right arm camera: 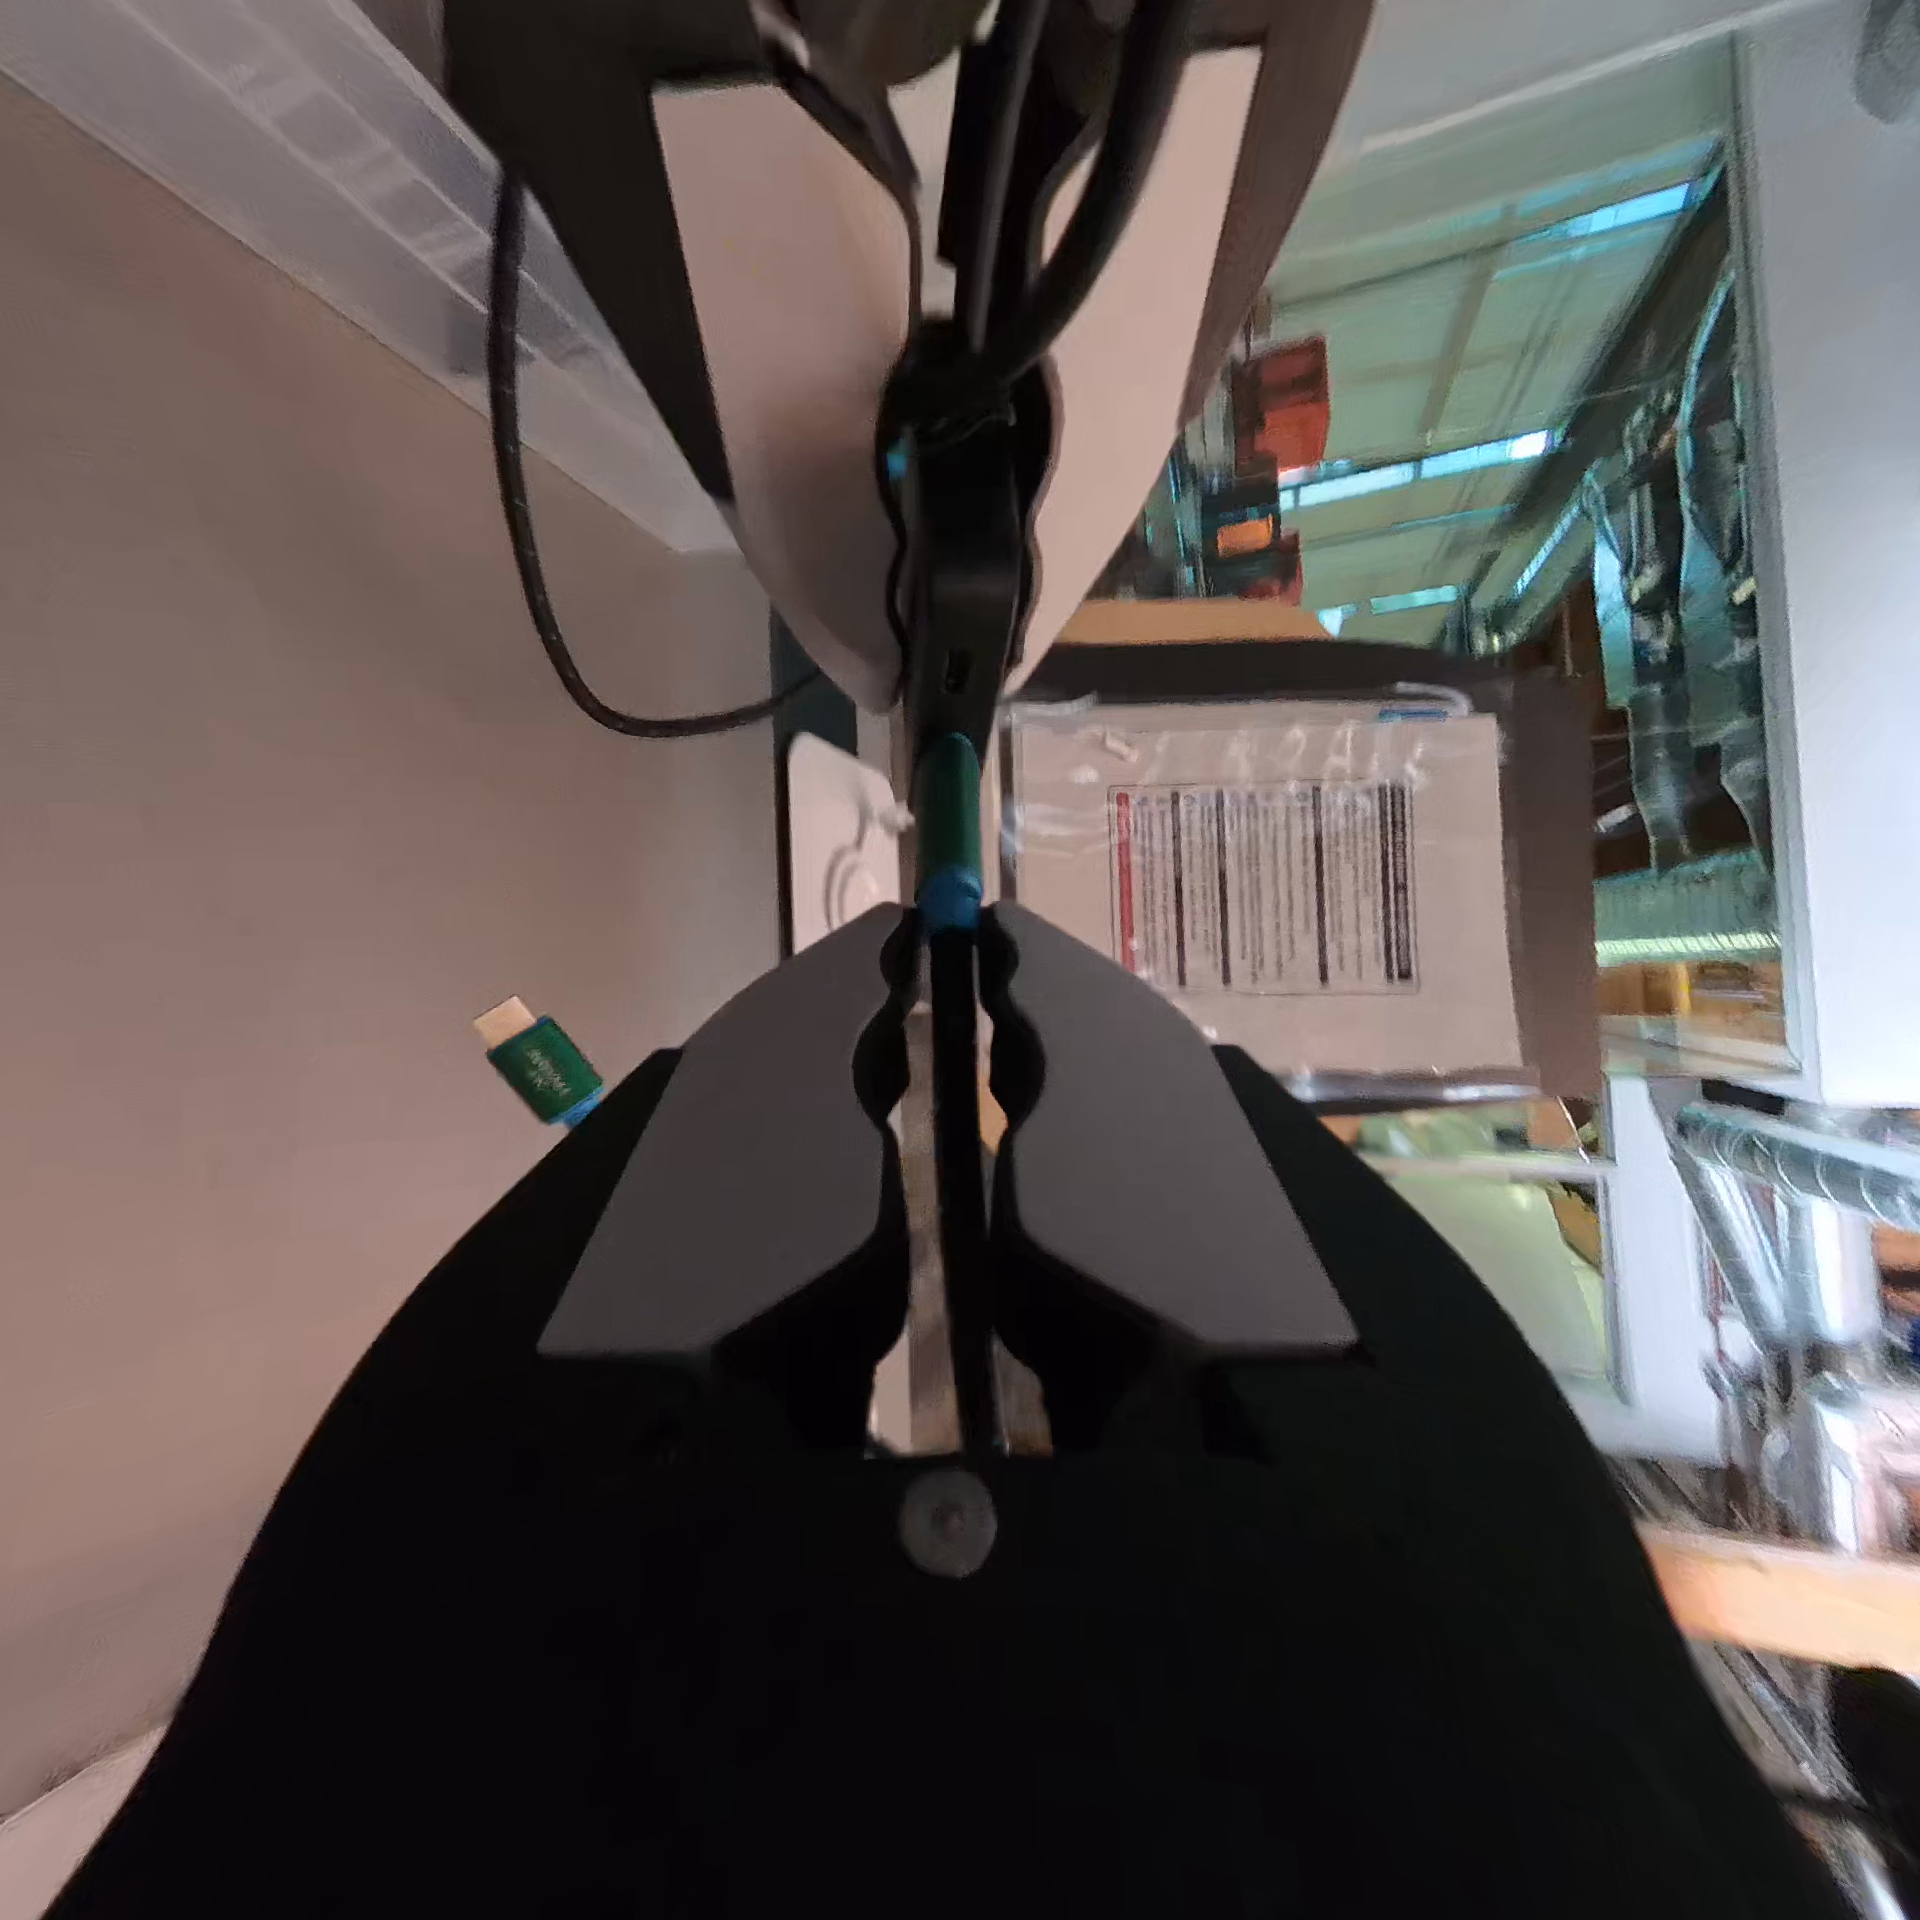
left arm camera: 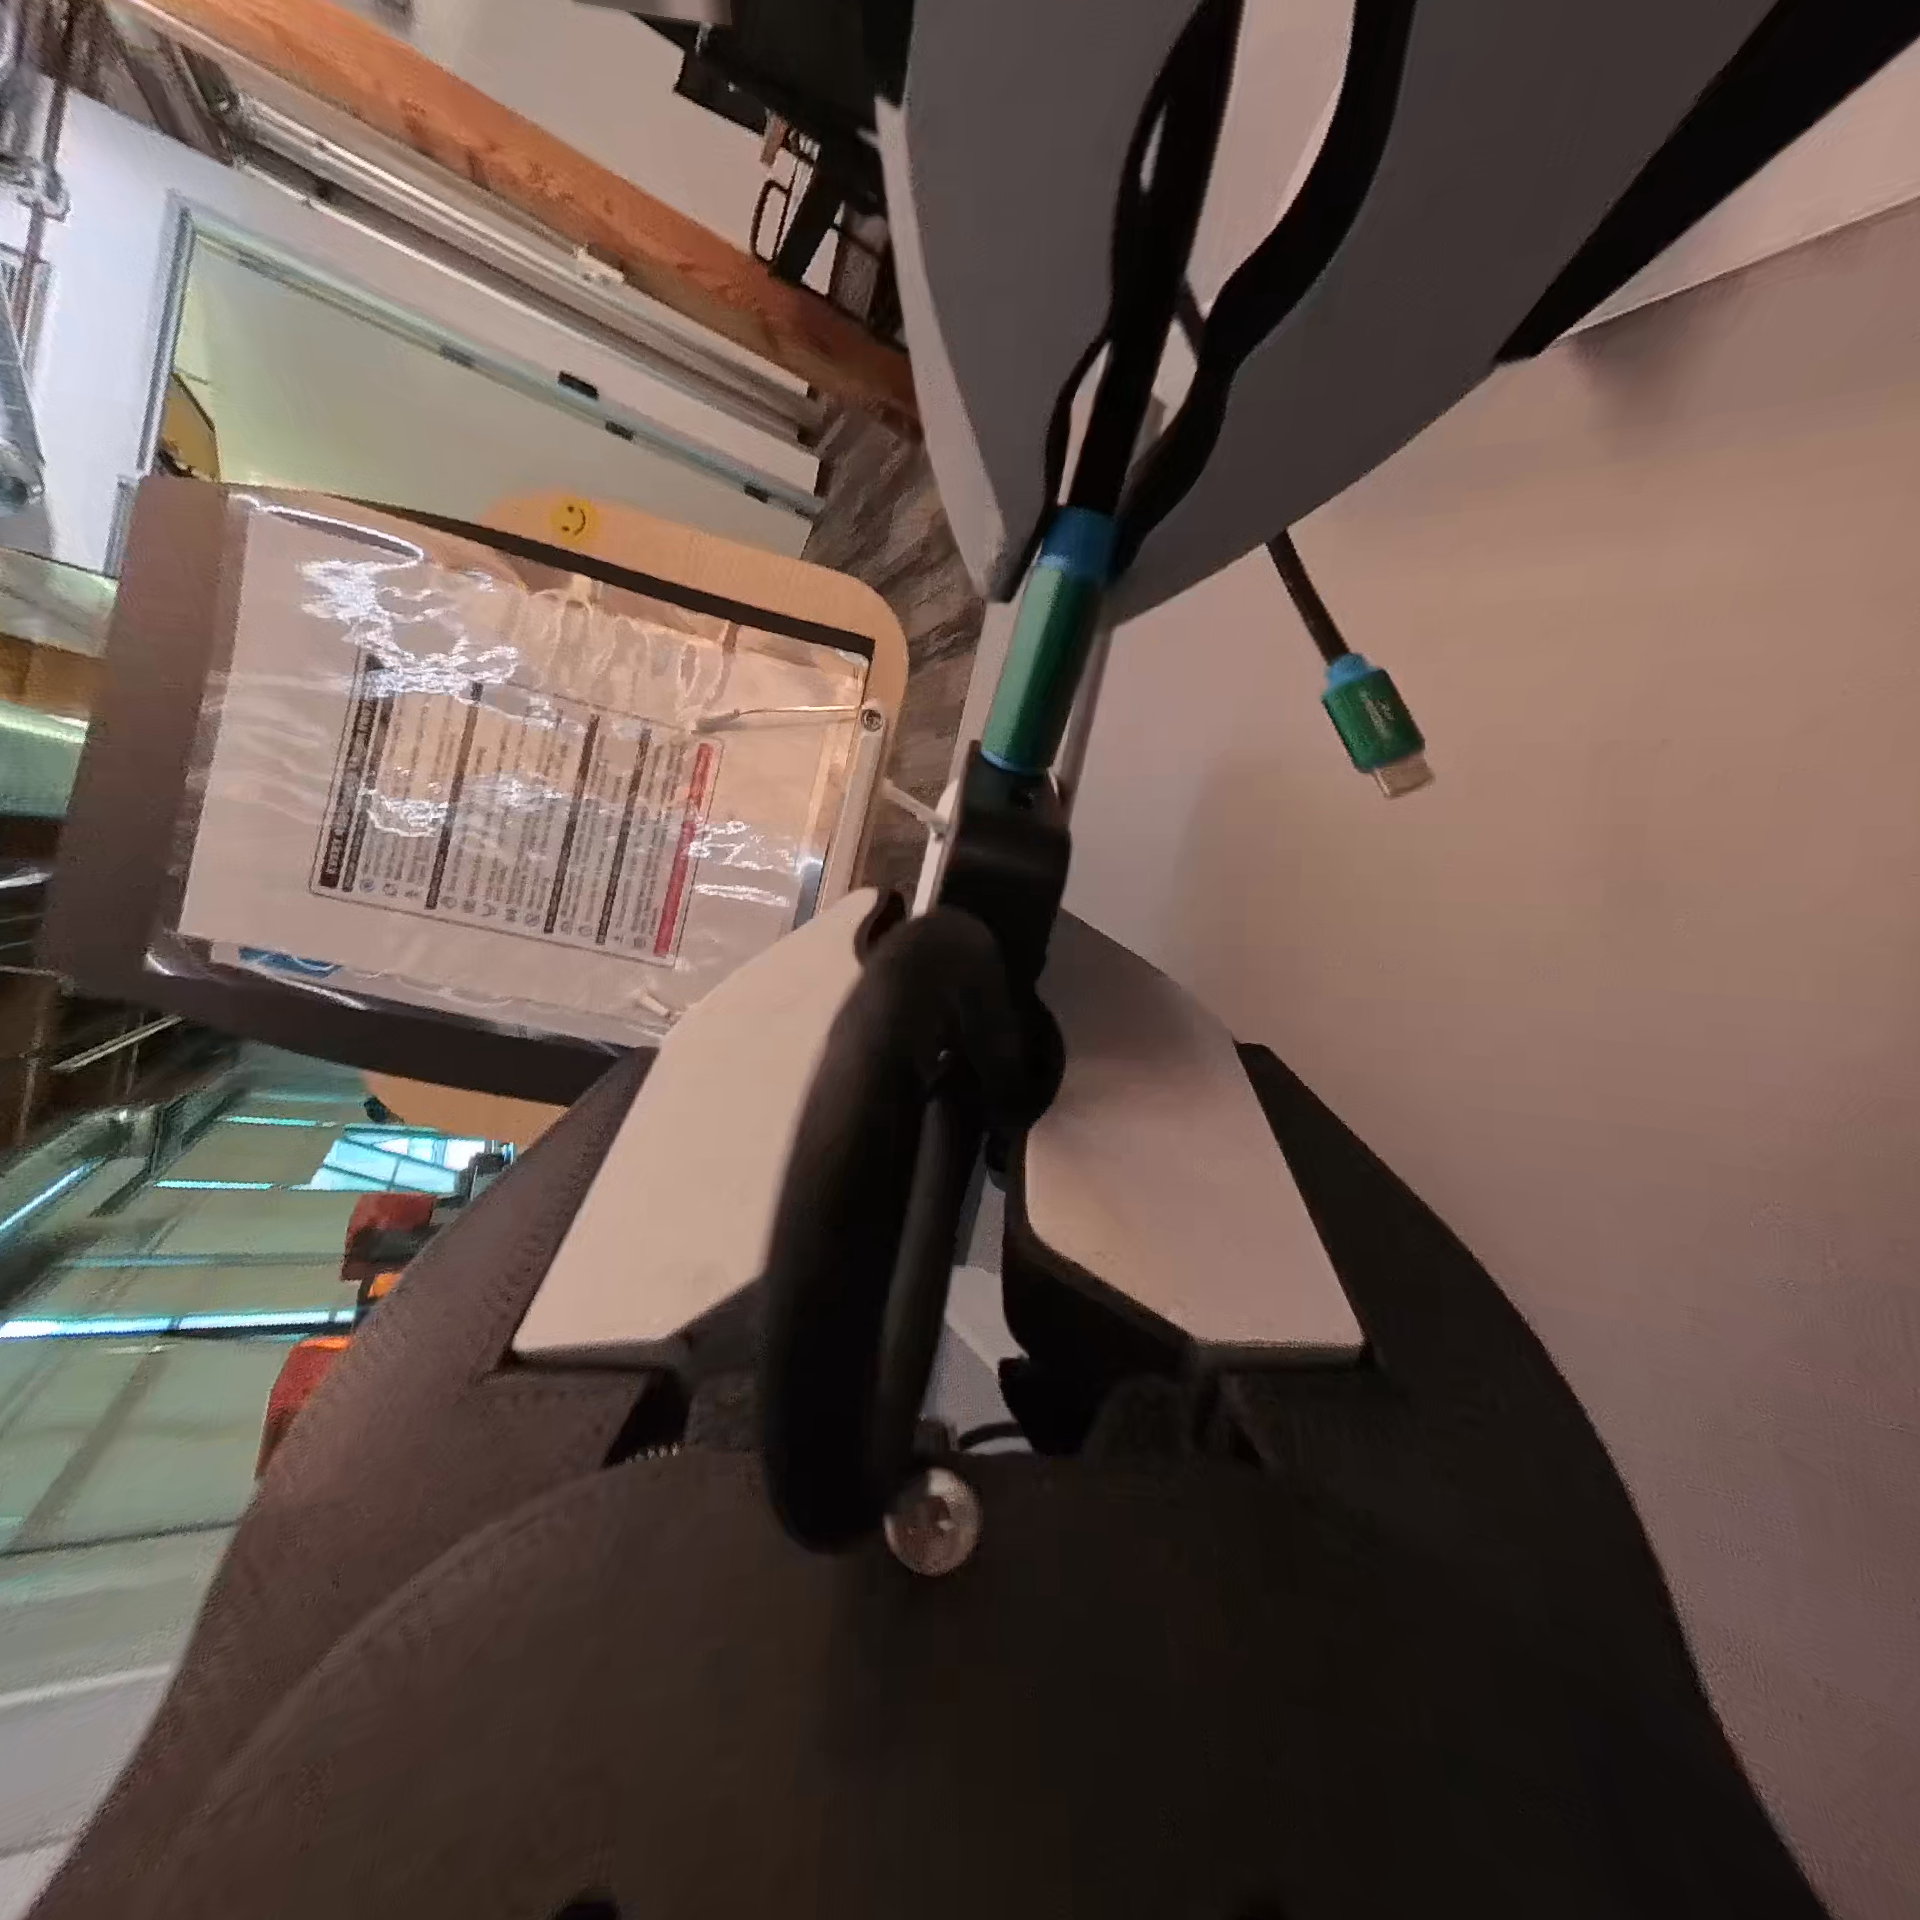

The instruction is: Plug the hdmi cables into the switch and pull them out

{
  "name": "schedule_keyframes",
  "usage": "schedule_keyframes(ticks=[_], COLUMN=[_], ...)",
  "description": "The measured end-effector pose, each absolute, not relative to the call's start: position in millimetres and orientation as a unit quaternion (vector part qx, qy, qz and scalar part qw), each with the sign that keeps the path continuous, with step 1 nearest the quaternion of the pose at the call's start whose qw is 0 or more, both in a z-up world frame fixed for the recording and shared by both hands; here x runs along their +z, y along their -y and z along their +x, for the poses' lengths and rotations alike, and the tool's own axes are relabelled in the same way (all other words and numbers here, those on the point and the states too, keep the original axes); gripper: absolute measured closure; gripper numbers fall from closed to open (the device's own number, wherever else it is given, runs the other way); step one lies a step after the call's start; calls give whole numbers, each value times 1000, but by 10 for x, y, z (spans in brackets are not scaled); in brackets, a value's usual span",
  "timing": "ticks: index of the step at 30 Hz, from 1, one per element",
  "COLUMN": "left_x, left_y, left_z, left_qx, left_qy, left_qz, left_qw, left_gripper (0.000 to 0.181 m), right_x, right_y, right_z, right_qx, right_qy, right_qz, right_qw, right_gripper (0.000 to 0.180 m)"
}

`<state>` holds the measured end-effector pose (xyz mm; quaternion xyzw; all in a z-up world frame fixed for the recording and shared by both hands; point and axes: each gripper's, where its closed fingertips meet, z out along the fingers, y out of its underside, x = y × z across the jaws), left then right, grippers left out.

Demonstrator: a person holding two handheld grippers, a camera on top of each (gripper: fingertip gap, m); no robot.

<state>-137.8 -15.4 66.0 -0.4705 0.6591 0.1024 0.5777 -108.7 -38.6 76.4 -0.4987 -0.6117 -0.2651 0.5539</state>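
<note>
My left gripper (left arm camera: 987, 935) is shut on the small black switch (left arm camera: 1003, 842), and a black cable loop runs back between its fingers. My right gripper (right arm camera: 945, 920) faces it, shut on the black cable just behind a green HDMI plug with a blue collar (right arm camera: 948, 821). The plug (left arm camera: 1044, 665) meets the switch's port (right arm camera: 956, 655) end on, with no metal tip showing. The right gripper also shows at the top of the left wrist view (left arm camera: 1081, 540), and the left gripper at the top of the right wrist view (right arm camera: 956, 686). A second green HDMI plug (left arm camera: 1377, 727) lies loose on the table (right arm camera: 540, 1070).
The pale tabletop (left arm camera: 1558, 987) lies beside both grippers (right arm camera: 260, 779). A printed sheet in a clear plastic sleeve (left arm camera: 499, 779) stands behind them (right arm camera: 1257, 883). Another black cable (right arm camera: 540, 582) trails across the table. Shelving and clutter fill the background.
</note>
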Motion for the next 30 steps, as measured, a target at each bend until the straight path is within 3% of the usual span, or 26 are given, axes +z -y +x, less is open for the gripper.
schedule_keyframes(ticks=[3,6,16,26,30], left_x=[669,673,713,546,502], left_y=[195,221,119,92,-520], left_z=[-1349,-1320,-1242,-1046,-1843], left_qx=[96,97,158,122,281], left_qy=[-666,-668,-645,-661,-586], left_qz=[-458,-449,-429,-444,-543], left_qw=[582,585,612,593,532], left_gripper=[164,164,162,162,163], right_x=[799,852,802,704,909], right_y=[505,519,385,379,392], right_z=[-1180,-1174,-1096,-886,-420], right_qx=[-176,-141,-131,-162,-209], right_qy=[625,612,595,620,574], right_qz=[-474,-482,-520,-534,-575], right_qw=[595,610,599,552,545], right_gripper=[152,166,166,166,167])
